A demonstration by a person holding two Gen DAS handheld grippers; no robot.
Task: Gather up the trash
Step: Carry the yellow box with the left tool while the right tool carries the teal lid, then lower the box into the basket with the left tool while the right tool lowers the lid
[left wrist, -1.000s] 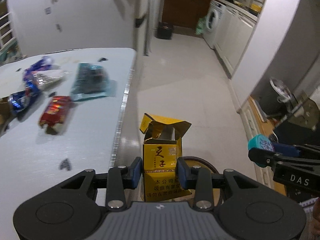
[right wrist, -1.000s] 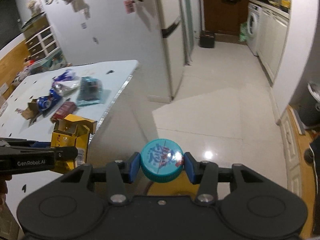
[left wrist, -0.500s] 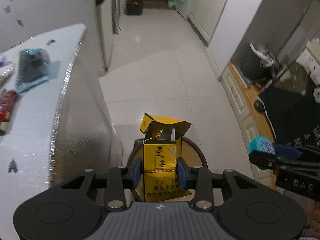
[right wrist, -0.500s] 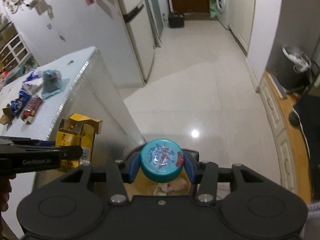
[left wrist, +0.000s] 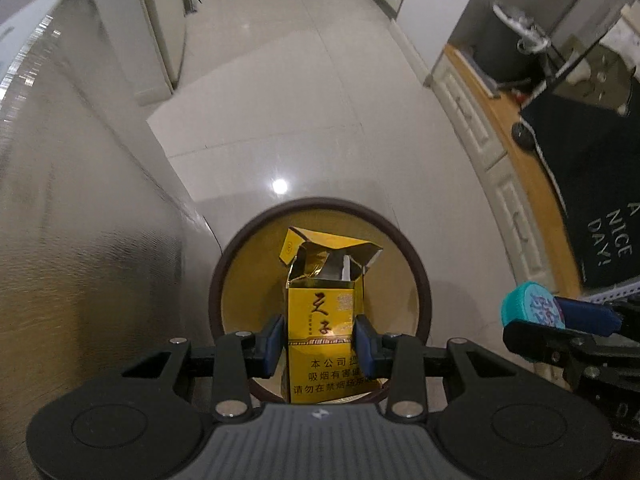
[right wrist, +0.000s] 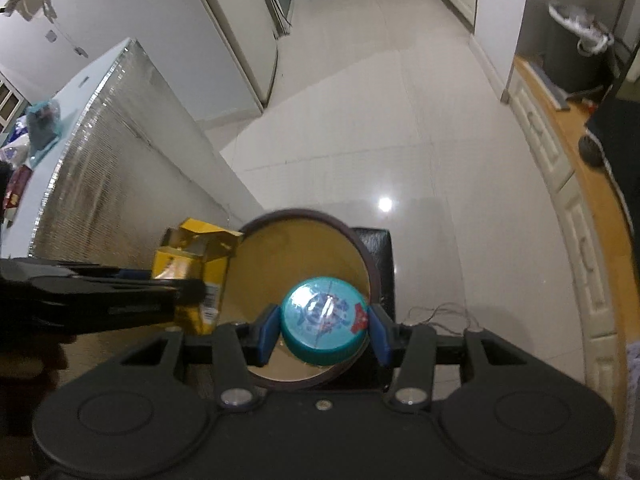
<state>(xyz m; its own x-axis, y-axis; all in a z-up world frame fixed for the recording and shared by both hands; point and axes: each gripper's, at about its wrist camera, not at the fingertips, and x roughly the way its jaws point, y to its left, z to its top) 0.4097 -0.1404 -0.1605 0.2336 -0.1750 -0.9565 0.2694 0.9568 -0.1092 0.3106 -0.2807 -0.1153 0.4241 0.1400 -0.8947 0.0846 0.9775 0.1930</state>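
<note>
My left gripper (left wrist: 320,346) is shut on an open yellow cigarette box (left wrist: 320,312) and holds it upright over the mouth of a round bin (left wrist: 240,236) with a dark rim and yellow inside. My right gripper (right wrist: 323,330) is shut on a teal round lid (right wrist: 322,318) and holds it over the same bin (right wrist: 300,240). The right gripper with the lid shows at the right of the left wrist view (left wrist: 532,312). The left gripper with the box shows at the left of the right wrist view (right wrist: 192,264).
A silver-sided table (right wrist: 120,152) stands left of the bin, with wrappers (right wrist: 40,124) on its top. A black mat (left wrist: 592,184) lies at the right by a wooden strip. A second dark bin (right wrist: 576,52) stands far right. White tiled floor (right wrist: 360,120) stretches ahead.
Both grippers have moved off the table edge and tilted down over the round bin, each still holding its item. The table top has slid out of the left view.
</note>
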